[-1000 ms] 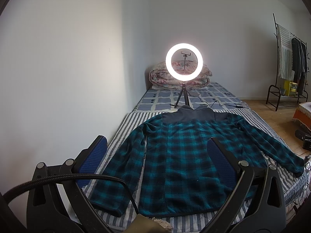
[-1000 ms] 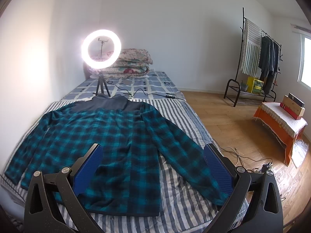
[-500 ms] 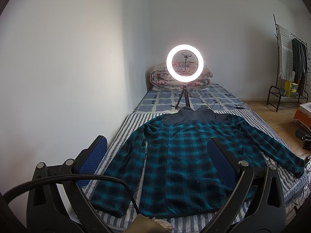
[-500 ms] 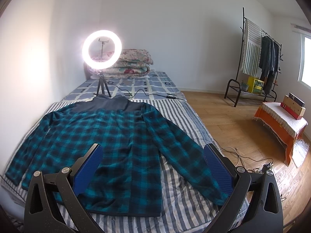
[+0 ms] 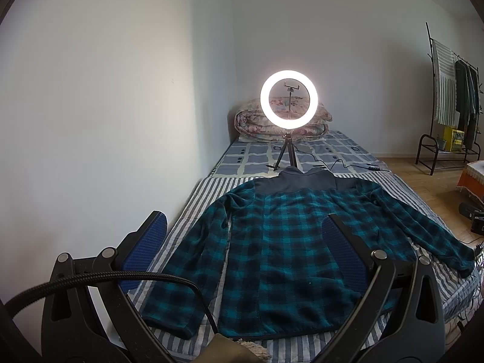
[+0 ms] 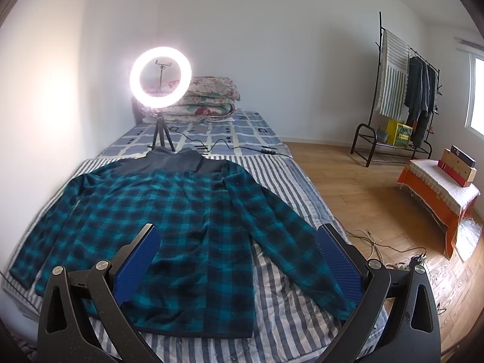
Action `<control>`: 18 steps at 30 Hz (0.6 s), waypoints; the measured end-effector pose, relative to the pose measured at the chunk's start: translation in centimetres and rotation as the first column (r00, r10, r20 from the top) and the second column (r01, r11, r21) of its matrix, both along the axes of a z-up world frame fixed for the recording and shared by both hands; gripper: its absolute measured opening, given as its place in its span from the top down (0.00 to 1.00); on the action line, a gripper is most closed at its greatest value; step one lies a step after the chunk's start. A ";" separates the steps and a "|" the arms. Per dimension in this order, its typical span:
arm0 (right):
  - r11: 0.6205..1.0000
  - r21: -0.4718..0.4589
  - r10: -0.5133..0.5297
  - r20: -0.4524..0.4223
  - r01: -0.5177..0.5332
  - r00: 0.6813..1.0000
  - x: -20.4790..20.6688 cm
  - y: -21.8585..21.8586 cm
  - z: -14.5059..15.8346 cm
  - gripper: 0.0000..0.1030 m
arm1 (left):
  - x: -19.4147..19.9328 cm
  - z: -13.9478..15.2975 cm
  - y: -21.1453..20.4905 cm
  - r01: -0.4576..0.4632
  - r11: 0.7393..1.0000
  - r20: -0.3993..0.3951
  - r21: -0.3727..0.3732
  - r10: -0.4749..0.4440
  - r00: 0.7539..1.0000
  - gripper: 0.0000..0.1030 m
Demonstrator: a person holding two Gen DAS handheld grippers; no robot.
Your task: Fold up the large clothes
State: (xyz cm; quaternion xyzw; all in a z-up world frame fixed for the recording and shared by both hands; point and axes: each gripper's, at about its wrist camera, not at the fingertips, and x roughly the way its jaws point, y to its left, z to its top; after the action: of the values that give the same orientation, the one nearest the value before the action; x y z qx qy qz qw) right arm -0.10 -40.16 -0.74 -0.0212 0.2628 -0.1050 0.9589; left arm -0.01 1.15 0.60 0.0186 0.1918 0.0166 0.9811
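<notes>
Left wrist view: the plaid fleece jacket (image 5: pixel 290 248) lies spread flat on the bed (image 5: pixel 193 205), collar toward the ring light (image 5: pixel 289 98). The left gripper (image 5: pixel 242 257) hovers, fingers spread, holding nothing.

Right wrist view: the right gripper (image 6: pixel 239 257) likewise spread above the jacket's hem. Soft, thick and limp, it likely pinches best at cuff or shoulder seam.

From where I stand, nothing here can be read. The yellow crate (image 6: pixel 398 133) on the clothes rack's bottom shelf has dark markings on its side, but they are too small and blurred to make out. The boxes (image 6: pixel 458 165) stacked on the orange-draped bench show no legible print, and neither does the bed sheet (image 5: pixel 329 151) with its small dark square motifs.
</notes>
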 end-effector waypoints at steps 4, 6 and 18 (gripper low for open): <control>1.000 0.001 0.000 0.000 0.000 1.000 0.0 0.1 0.0 0.00 | -0.1 0.0 -0.1 -0.001 1.000 0.002 0.001 0.001 1.000 0.00; 1.000 0.000 0.001 -0.001 -0.001 1.000 0.0 0.1 0.0 0.00 | 0.0 0.0 0.0 -0.001 1.000 0.001 0.001 0.001 1.000 0.00; 1.000 0.000 0.001 0.000 -0.001 1.000 0.0 0.0 0.0 0.00 | -0.1 0.4 0.4 -0.005 1.000 0.005 0.000 0.005 1.000 0.00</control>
State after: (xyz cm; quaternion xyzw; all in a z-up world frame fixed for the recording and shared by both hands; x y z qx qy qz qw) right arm -0.12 -40.17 -0.78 -0.0212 0.2627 -0.1046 0.9590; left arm -0.10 1.54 1.01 0.0182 0.1892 0.0189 0.9816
